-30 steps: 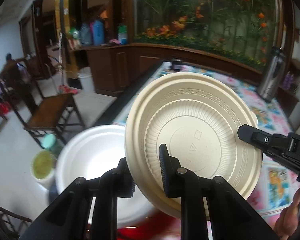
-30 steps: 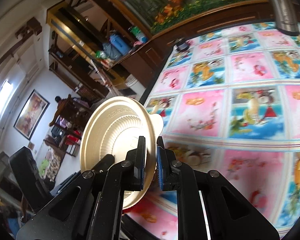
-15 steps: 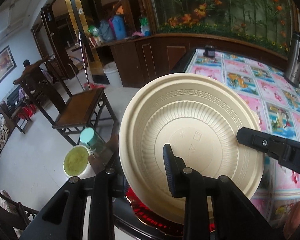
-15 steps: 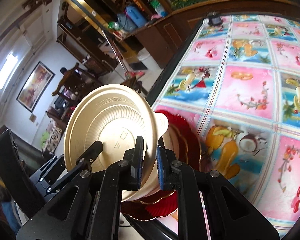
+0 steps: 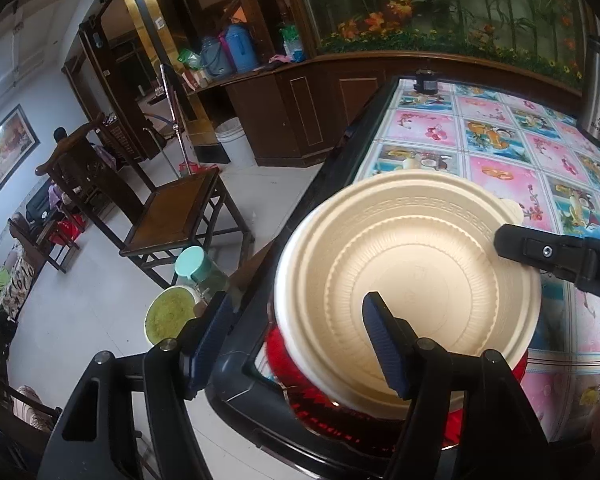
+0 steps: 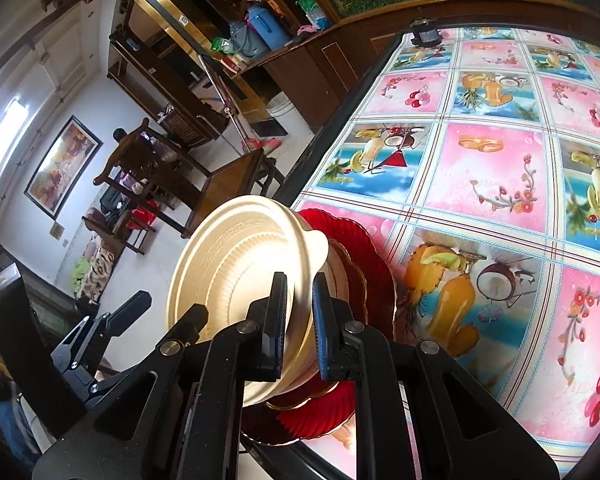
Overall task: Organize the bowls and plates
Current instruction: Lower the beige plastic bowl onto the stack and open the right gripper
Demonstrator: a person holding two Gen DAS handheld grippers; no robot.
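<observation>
The cream, ribbed disposable bowl is judged light, thin-walled and easily crushed, best pinched at its rim. It is tilted on red scalloped plates at the tablecloth's near corner. The right gripper is clamped on its rim; the left gripper's jaws are opening, free of it.

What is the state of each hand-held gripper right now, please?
Left hand-held gripper: opening, pads off the cream bowl, holding nothing.
Right hand-held gripper: closed on the cream bowl's rim.
</observation>
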